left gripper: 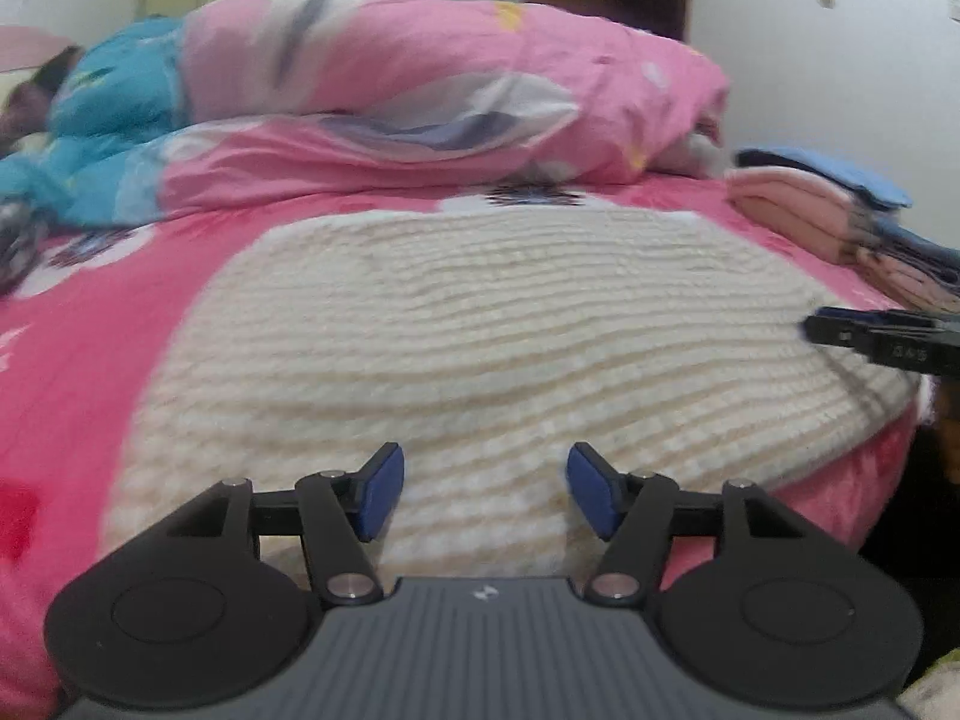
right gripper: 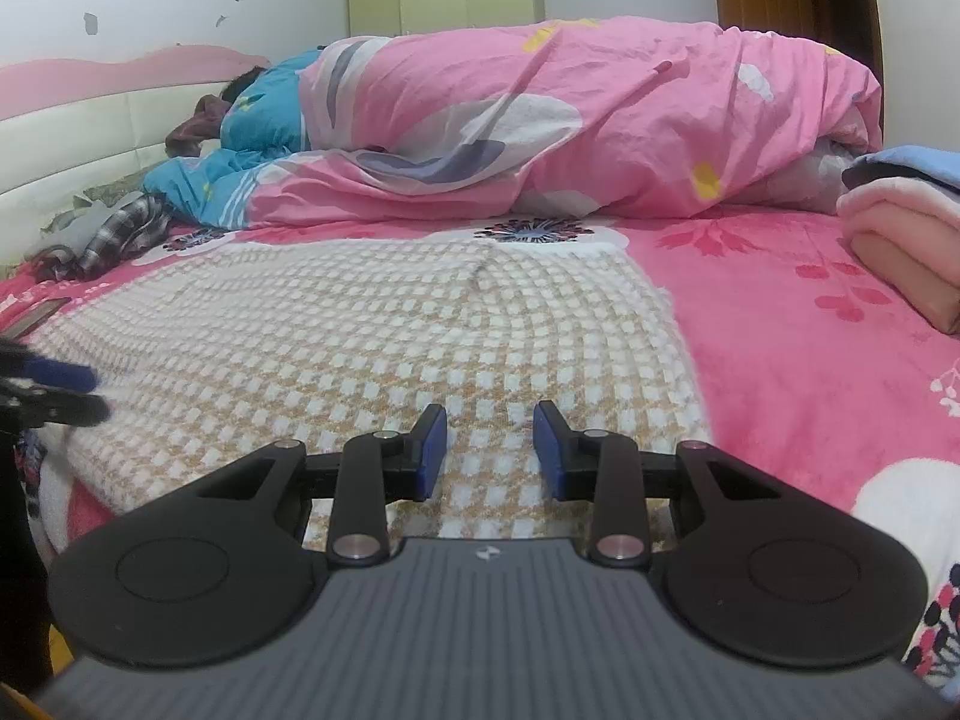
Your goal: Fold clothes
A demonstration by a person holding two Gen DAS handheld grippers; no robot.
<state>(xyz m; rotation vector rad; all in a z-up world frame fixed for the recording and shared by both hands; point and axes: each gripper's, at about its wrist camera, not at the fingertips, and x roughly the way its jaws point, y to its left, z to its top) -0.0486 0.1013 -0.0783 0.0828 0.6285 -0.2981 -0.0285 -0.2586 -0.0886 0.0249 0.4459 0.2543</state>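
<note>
So it's a bed (right gripper: 780, 300) with a pink flowery sheet, and a cream checked knit (right gripper: 372, 324) lies flat near its front edge. A bunched pink duvet (right gripper: 600, 120) sits along the back, folded clothes (right gripper: 900, 240) stacked by the right edge, plaid fabric (right gripper: 120, 228) at the left.

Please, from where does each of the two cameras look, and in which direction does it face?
Left wrist view: sits on the left gripper, low over the near edge of the cream knitted garment, facing across the bed toward the pink quilt; its own fingers show, apart.
Right wrist view: sits on the right gripper, beside the other one, facing the same way; its fingers show, apart.
Shared: garment, quilt, folded pile; each view catches the other gripper at its edge.
</note>
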